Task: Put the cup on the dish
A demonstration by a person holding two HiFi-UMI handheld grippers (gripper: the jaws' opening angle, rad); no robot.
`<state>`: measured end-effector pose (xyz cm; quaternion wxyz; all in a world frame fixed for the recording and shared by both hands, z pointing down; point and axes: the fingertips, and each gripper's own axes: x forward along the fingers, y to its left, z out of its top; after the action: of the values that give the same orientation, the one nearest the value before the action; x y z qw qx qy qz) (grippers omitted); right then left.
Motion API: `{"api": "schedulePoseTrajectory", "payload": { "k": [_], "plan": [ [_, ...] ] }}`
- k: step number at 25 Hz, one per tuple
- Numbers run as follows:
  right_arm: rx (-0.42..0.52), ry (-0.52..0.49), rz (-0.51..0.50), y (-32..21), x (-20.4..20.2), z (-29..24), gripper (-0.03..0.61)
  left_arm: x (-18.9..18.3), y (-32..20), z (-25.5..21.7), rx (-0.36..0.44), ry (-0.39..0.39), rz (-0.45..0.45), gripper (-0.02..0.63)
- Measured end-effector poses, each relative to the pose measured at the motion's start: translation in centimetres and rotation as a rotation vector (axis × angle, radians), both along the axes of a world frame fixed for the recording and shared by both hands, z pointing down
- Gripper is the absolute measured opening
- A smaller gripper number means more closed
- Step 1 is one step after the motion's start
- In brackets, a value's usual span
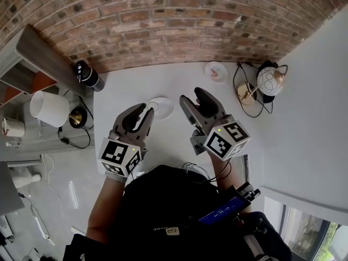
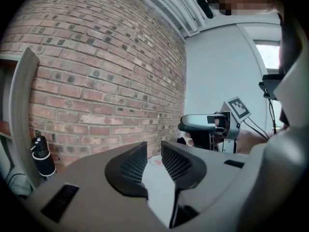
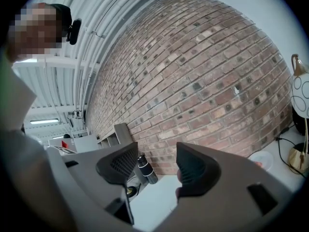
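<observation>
Table (image 1: 179,83): open top is spreading back to the brick wall (image 1: 179,26). You're holding the right gripper (image 1: 193,95) wide apart, empty. Left gripper (image 1: 147,111): jaws narrowly apart, gripping nothing, tips hanging just beside the dish (image 1: 166,110), at its left rim. Cup: can't pick it out.

Daylit, even, fairly bright; no hard shadows. Window (image 2: 270,57) up-right of left claw (image 2: 154,158) blown out, no detail. White table (image 1: 179,86) ahead of both claws v. bright, flat, low contrast. Strip light (image 3: 43,121) glows far left of right claw (image 3: 157,166). Claw views: heavy fisheye, brick wall (image 3: 203,81) bulges, corners black. Claw bodies nr lens soft; wall sharp. Head view curved at edges too.
</observation>
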<state>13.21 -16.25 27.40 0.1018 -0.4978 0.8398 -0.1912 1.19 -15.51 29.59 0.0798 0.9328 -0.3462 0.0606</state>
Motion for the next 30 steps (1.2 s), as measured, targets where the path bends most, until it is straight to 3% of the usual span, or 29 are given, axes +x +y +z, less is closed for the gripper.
{"api": "schedulePoseTrajectory", "payload": {
  "k": [3, 4, 6, 16, 30],
  "plan": [
    [0.013, -0.017, -0.002, 0.4, 0.3, -1.0, 0.253, -0.1, -0.2, -0.8, -0.018, 0.032, -0.010, 0.091],
    [0.016, -0.031, -0.005, 0.6, 0.4, -1.3, 0.252, -0.1, -0.1, -1.1, -0.026, 0.047, -0.013, 0.047],
    [0.016, -0.066, -0.014, 1.0, 0.5, -1.6, 0.241, 0.1, 0.1, -1.6, -0.033, 0.063, -0.009, 0.029],
    [0.051, -0.078, -0.001, 2.5, 0.5, -3.5, 0.031, 0.4, 1.0, -4.1, -0.007, 0.080, 0.033, 0.006],
    [0.074, -0.037, 0.002, 3.2, 0.0, -4.4, 0.025, 0.5, 1.6, -4.0, -0.036, 0.086, 0.056, 0.006]
  ]
}}
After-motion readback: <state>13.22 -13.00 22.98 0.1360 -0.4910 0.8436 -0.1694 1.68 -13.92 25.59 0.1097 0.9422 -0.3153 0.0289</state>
